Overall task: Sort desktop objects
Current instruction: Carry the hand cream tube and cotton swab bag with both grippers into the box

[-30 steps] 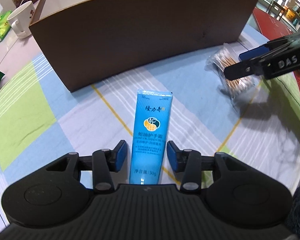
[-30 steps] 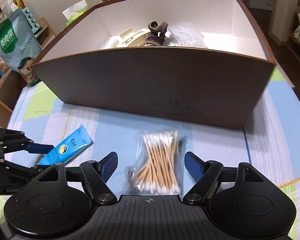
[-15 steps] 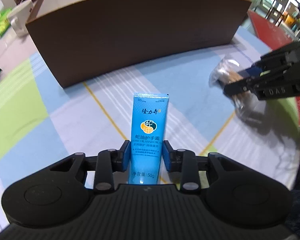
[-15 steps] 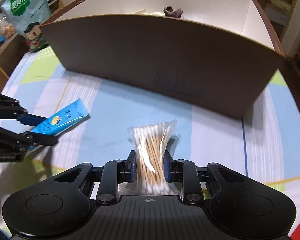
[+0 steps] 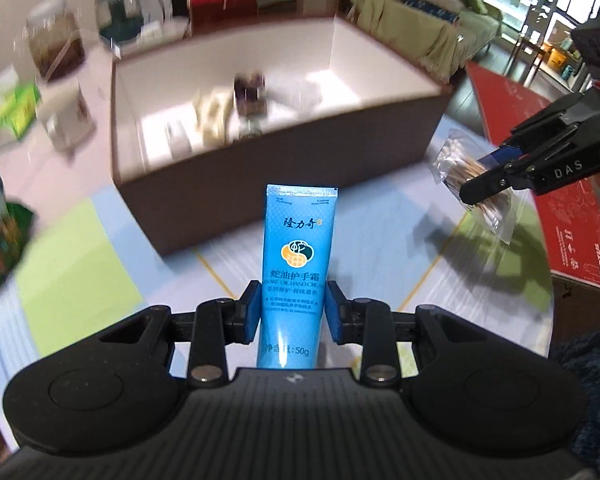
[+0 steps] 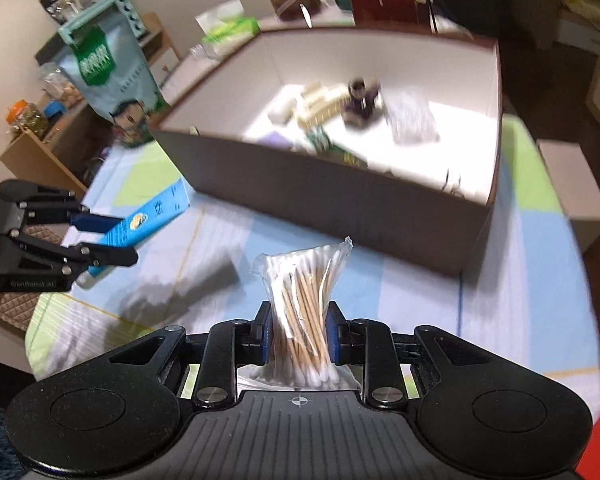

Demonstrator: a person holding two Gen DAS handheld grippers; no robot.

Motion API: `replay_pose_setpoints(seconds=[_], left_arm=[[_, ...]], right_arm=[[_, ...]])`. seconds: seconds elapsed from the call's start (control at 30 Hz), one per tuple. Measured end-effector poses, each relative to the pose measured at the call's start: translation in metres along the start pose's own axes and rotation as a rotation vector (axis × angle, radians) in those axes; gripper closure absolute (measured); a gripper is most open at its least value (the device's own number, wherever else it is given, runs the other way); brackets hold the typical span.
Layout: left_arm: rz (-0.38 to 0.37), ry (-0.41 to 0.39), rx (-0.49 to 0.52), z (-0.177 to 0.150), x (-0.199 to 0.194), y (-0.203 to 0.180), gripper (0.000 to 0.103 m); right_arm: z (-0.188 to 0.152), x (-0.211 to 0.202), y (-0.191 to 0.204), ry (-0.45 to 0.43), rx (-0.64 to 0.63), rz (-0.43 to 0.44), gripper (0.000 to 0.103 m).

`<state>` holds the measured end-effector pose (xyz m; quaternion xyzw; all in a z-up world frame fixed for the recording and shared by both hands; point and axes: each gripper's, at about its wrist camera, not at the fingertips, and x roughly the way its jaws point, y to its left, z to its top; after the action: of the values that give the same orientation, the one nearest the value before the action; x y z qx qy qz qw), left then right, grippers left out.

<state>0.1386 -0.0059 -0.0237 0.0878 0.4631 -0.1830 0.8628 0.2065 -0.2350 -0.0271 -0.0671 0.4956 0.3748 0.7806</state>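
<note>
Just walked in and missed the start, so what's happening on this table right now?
A person is sorting with a handheld gripper in each hand. The left gripper has its jaws shut on a blue hand cream tube, lifted off the checked tablecloth. The right gripper has its jaws shut on a clear plastic bag of wooden cotton swabs, also in the air. Both point toward the large brown cardboard box, which already holds several small items. Neither object is over the box yet.

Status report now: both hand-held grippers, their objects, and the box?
Left hand-held gripper shut on hand cream tube. Right hand-held gripper shut on cotton swab bag. Box ahead, open, nothing blocking.
</note>
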Motion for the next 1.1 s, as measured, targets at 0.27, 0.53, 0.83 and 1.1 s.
replay_pose_setpoints(seconds=[0.27,0.53,0.83,1.1], left_arm=[[0.057,-0.113,0.119,0.065,-0.025,0.01,0.075],[0.084,-0.145,0.176,0.136,0.005,0.012,0.075],[0.066,-0.086,0.18,0.17,0.063,0.018,0.075],[0.056,-0.073,0.145,0.176,0.086,0.028,0.075]], right_arm=[[0.053,-0.037,-0.004,-0.119,-0.082,-0.032,0.078],[0.111,-0.014,-0.026,-0.141,-0.08,-0.123,0.078],[0.135,0.033,-0.055,-0.047,-0.122,-0.186,0.078],[0.139,0.057,-0.069,0.011,-0.293,-0.193,0.078]])
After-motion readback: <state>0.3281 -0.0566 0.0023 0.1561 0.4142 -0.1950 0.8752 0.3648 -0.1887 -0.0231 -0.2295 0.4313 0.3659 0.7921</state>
